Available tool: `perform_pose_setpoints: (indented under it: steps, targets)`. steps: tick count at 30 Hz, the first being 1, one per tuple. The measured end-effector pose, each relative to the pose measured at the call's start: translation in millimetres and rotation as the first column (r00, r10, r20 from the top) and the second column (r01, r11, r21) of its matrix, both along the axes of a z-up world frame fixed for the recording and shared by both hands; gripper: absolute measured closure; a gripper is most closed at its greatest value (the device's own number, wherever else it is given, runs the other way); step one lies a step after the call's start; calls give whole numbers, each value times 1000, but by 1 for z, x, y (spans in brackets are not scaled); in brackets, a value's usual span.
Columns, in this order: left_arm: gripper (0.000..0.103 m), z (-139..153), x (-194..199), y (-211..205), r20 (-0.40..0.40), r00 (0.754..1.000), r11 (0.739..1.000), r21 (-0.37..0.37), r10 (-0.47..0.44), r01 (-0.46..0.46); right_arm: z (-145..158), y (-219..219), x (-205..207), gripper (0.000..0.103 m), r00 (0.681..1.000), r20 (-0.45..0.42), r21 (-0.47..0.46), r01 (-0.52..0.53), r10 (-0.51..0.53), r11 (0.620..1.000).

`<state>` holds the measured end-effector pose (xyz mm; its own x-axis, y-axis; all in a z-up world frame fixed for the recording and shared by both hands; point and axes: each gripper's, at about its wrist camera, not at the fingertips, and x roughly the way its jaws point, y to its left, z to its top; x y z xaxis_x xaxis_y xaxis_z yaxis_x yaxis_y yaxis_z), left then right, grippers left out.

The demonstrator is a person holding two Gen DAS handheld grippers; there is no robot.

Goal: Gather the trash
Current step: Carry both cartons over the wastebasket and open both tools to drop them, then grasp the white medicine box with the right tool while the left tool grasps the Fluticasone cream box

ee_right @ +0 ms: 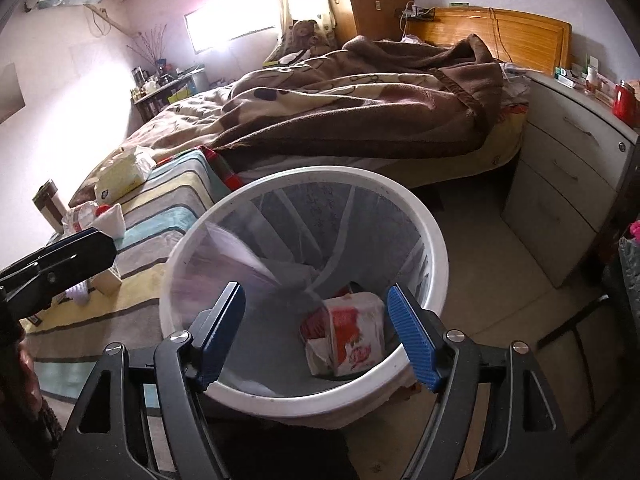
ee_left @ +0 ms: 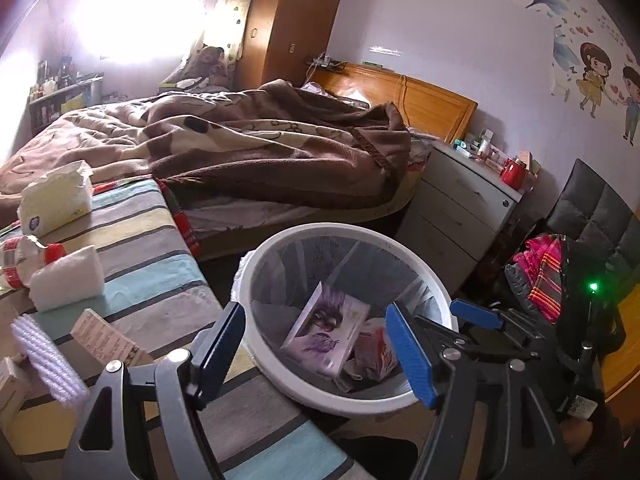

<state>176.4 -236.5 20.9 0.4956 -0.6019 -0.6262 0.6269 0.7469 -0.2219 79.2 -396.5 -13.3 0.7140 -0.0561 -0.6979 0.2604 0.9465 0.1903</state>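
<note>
Bin (ee_left: 436,312): purple box (ee_left: 326,328), red-white wrapper (ee_right: 348,332) inside. Striped table (ee_left: 160,248): tissue pack (ee_left: 56,200), crushed bottle (ee_left: 24,256), cartons remain. Left gripper (ee_left: 316,352), right gripper (ee_right: 316,332): jaws spread, empty.

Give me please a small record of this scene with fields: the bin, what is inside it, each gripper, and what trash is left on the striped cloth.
bin: white round bin, on the floor beside the striped cloth
inside: purple box; red-and-white packet
left gripper: open, empty, over the bin
right gripper: open, empty, over the bin
left on cloth: tissue pack, crushed bottle, white roll
</note>
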Motion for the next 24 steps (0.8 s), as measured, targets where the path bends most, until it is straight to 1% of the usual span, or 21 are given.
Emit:
perform_pose_setpoints:
  steps: [4,15,21,24]
  targets:
    - [30,6,-5,14,5,1000,1000,4,28,-28,7,6,-3,28,1000,27,1,-6,6,1000]
    - [30,20,-19,70,37,991,991,10,131,-132,26,39,-2,28,994,86,-12,-71,71,997]
    - [30,22,-24,103,51,982,983,17,183,-184,32,62,1,28,987,116,-16,-111,112,994]
    - [30,20,-24,125,52,975,976,27,216,-217,34,76,3,28,979,140,-16,-149,150,989]
